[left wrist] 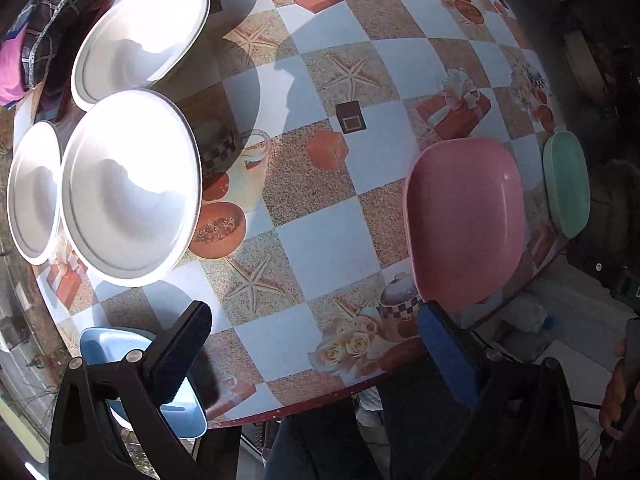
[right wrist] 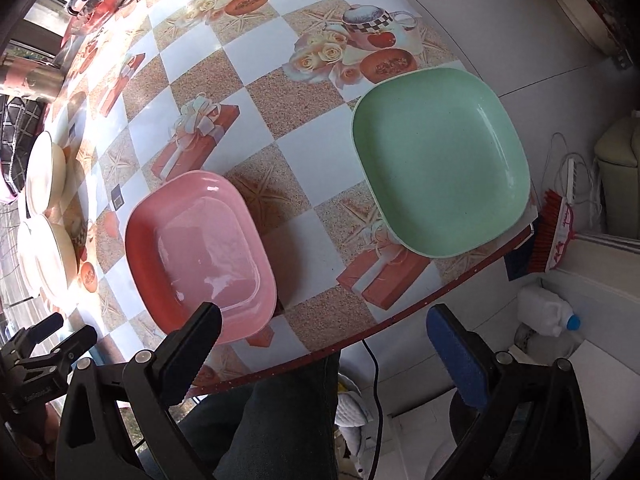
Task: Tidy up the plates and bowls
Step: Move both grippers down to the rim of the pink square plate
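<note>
**Start state: both grippers empty, nothing yet sorted**

Left gripper: jaws spread wide, nothing between them, hovering over the near table edge. Right gripper: likewise spread wide and empty, above the near edge of the table.

Left wrist view:
- Three white bowls, sunlit, clustered from 9 to 11 o'clock: far bowl, near bowl, small bowl at the extreme left. Near bowl overlaps the other two in the picture; real contact impossible to judge.
- Blue plate at 7 o'clock, partly hidden behind the left finger, lying at the table edge.
- Pink plate at 3 o'clock; green plate beyond it, at the rim.

Right wrist view:
- Pink plate at 8 o'clock, just ahead of the left finger. Green plate at 2 o'clock, well apart from pink, its near corner reaching the table edge.
- Bowls visible only edge-on at 9 o'clock.

Step in hand (judgement): opening of the task; no stacking done, plates scattered singly, bowls grouped but not nested.

Next move (judgement): pink plate closest to the right gripper. Calls for lowering one finger under the near rim, the other over it, then closing on the lip. Shallow rim and glossy surface suggest slip risk; keep the plate level on lifting. Blue plate similarly placed for the left.
</note>
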Tool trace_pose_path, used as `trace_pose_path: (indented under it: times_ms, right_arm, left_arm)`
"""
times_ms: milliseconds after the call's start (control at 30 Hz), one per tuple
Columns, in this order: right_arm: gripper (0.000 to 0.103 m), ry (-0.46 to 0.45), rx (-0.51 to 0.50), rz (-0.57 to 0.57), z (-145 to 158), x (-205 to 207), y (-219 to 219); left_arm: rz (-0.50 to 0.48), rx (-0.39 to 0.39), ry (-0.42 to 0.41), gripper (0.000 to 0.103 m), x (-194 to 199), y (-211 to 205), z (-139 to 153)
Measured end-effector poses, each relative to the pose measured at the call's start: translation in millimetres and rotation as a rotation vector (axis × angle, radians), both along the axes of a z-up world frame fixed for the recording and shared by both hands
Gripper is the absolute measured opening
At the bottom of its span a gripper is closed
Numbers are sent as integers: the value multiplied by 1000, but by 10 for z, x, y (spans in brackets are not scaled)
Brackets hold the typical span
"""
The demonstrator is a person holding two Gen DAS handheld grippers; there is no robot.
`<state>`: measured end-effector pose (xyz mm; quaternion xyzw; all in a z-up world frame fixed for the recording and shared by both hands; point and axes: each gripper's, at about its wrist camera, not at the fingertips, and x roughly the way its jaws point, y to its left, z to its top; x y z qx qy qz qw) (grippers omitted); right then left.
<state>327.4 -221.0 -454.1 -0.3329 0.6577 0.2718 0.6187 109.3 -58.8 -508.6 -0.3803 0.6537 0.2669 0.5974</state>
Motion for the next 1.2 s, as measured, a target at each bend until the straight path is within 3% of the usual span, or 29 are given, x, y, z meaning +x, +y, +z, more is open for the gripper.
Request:
trace_pose_path:
  times_ms: [367, 533, 833, 1200]
  right_arm:
    - [103, 80, -58, 131, -676, -66, 384]
    - [103, 70, -112, 196, -976, -123, 455]
    - [103, 46, -113, 284, -1077, -254, 576]
    - [103, 78, -126, 205, -1014, 211, 802]
  left_arm:
    - [16, 102, 84, 103, 483, -53, -426]
    - [61, 98, 119, 103, 517, -1, -630]
    - [112, 83, 42, 103, 505, 96, -728]
    - [182, 79, 38, 103, 330, 105, -730]
